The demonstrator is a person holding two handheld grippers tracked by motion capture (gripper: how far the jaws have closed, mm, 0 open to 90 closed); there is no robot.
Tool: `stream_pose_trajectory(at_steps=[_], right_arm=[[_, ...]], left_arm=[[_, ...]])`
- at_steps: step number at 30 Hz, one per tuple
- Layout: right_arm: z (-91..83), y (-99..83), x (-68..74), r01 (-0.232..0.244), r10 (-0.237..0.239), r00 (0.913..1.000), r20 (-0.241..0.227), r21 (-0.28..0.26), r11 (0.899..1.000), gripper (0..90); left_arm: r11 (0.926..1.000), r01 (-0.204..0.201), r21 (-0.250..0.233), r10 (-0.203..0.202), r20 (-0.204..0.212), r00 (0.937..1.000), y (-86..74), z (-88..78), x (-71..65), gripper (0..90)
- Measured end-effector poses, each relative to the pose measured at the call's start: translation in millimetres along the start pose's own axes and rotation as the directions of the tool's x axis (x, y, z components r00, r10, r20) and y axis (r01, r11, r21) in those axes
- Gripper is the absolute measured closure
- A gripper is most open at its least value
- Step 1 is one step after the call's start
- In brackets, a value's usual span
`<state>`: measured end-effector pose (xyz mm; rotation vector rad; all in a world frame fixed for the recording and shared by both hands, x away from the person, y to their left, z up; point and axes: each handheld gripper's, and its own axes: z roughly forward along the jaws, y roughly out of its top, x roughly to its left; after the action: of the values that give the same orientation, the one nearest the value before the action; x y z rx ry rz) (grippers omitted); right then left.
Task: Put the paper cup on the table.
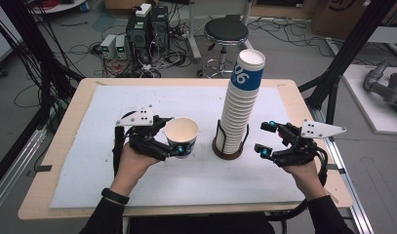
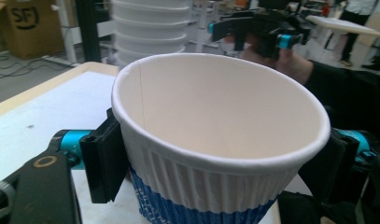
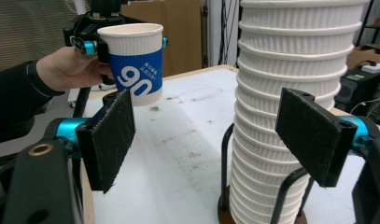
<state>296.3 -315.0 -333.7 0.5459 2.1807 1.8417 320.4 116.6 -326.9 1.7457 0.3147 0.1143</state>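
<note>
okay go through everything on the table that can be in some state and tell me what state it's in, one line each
Paper cup: upright, empty, clamped and lifted off the table.
Cup stack: upright in its rack, nested.
Rack: standing on the white mat, loaded.
Left gripper: shut on the paper cup.
Right gripper: open, beside the cup stack, not touching it.

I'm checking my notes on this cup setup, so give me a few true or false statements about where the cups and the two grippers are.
1. The left gripper is clamped on a single white and blue ribbed paper cup. True.
2. That cup is upside down. False: its open mouth faces up.
3. The tall stack of white ribbed paper cups stands in a dark wire holder. True.
4. The right gripper grips the stack. False: its jaws are open, beside the stack and apart from it.
5. The stack has toppled onto the white mat. False: it stands upright.
</note>
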Motion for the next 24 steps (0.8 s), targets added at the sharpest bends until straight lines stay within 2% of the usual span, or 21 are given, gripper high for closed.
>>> stream_pose_trajectory(at_steps=[6, 14, 24], right_arm=[[-1.4, -0.7, -3.3, 0.001, -0.001, 1.0000, 0.006, -0.004, 1.000, 20.2], [-1.5, -1.0, -5.1, -0.004, 0.004, 0.9998, 0.017, -0.001, 1.000, 20.3], [-1.7, -1.0, -5.7, -0.006, 0.006, 0.9998, 0.017, -0.002, 1.000, 20.3]], left_arm=[[1.0000, 0.004, 0.008, -0.004, -0.067, 0.9977, -4.7, -10.5, 9.8, 21.2], [0.9997, 0.023, 0.002, -0.022, -0.146, 0.9890, -10.9, -20.3, 24.1, 21.2], [0.9994, 0.030, 0.018, -0.025, -0.249, 0.9681, -18.8, -26.1, 42.5, 21.2]])
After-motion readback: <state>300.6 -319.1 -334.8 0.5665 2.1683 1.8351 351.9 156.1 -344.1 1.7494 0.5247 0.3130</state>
